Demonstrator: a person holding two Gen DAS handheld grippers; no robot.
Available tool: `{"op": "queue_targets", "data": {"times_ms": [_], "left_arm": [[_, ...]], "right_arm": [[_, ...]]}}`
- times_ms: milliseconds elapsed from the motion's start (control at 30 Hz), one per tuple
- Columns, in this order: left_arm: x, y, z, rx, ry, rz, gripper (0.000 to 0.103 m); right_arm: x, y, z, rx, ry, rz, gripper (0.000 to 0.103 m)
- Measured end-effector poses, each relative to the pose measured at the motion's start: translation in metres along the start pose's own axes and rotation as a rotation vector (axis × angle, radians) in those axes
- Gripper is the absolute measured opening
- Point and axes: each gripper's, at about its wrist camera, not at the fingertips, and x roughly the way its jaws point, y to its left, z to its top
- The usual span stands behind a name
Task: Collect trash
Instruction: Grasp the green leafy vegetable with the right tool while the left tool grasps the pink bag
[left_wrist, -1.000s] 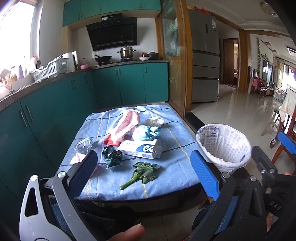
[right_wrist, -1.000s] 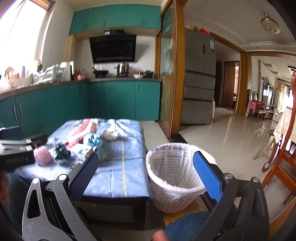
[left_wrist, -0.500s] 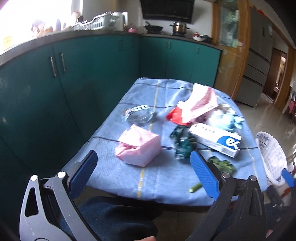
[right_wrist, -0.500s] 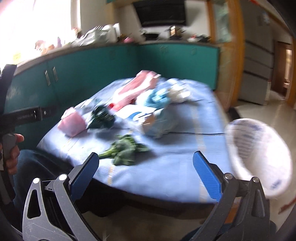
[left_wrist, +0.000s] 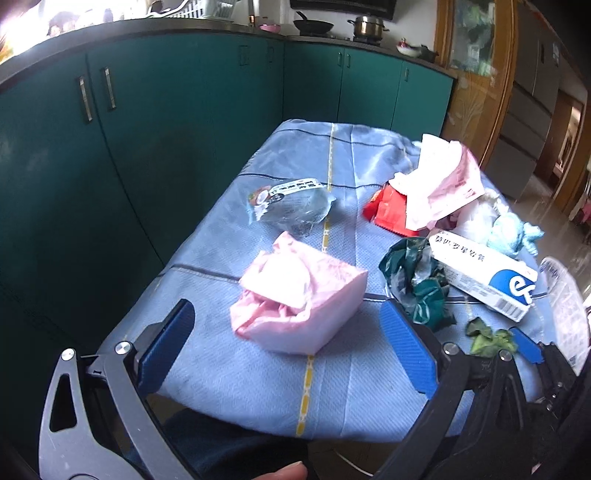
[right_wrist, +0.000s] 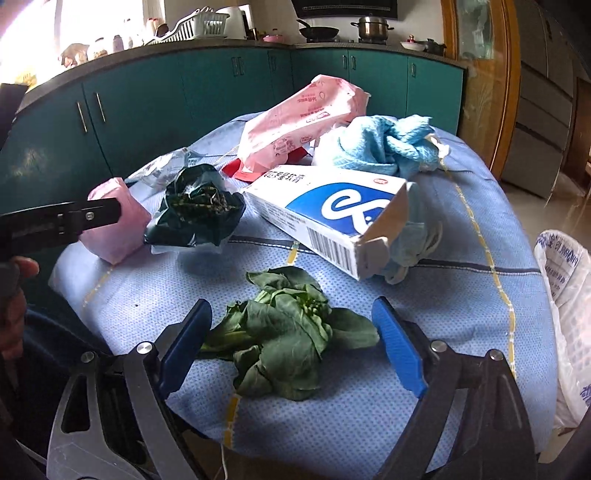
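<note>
Trash lies scattered on a table with a blue cloth (left_wrist: 343, 173) (right_wrist: 461, 295). In the left wrist view my left gripper (left_wrist: 286, 343) is open, its blue fingers on either side of a pink tissue pack (left_wrist: 299, 295). Beyond are a clear plastic wrapper (left_wrist: 291, 205), a dark green bag (left_wrist: 413, 280) and a white and blue box (left_wrist: 484, 277). In the right wrist view my right gripper (right_wrist: 291, 341) is open around a bunch of green leaves (right_wrist: 284, 332). Behind the leaves lie the box (right_wrist: 332, 206), the dark green bag (right_wrist: 195, 210), a pink packet (right_wrist: 303, 118) and a blue rag (right_wrist: 384, 144).
A white lined waste basket (right_wrist: 569, 295) (left_wrist: 565, 306) stands off the table's right edge. Teal kitchen cabinets (left_wrist: 147, 122) run along the left and far side. A red wrapper (left_wrist: 388, 210) lies under the pink packet (left_wrist: 439, 181). The person's leg (left_wrist: 221, 443) is under the near table edge.
Both grippers have moved down and in toward the table. The left now frames the pink tissue pack; the right has swung from the basket to the green leaves.
</note>
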Motion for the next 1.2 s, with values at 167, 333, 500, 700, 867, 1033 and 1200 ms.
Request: {"op": "queue_targets", "data": {"times_ms": [167, 333, 500, 700, 867, 1033, 1200], "left_arm": [[0.027, -0.014, 0.002, 0.057, 0.046, 0.027, 0.1], [0.035, -0.024, -0.001, 0.112, 0.045, 0.015, 0.089], [0.027, -0.028, 0.0, 0.121, 0.009, -0.016, 0.076], [0.006, -0.028, 0.0, 0.112, -0.086, -0.037, 0.069], [-0.004, -0.021, 0.001, 0.066, -0.125, -0.068, 0.064], [-0.023, -0.014, 0.003, 0.03, -0.168, -0.067, 0.062], [-0.044, -0.015, 0.01, 0.026, -0.216, -0.108, 0.062]], "right_arm": [[0.002, 0.014, 0.001, -0.058, -0.015, -0.012, 0.059], [-0.005, 0.018, 0.001, -0.084, -0.044, -0.032, 0.033], [-0.018, 0.003, 0.0, -0.025, -0.067, 0.01, 0.023], [-0.039, -0.009, -0.001, -0.006, -0.113, -0.023, 0.021], [-0.062, -0.023, 0.001, 0.016, -0.161, -0.072, 0.02], [-0.075, -0.041, 0.003, 0.048, -0.189, -0.108, 0.019], [-0.09, -0.056, 0.01, 0.076, -0.231, -0.129, 0.019]]}}
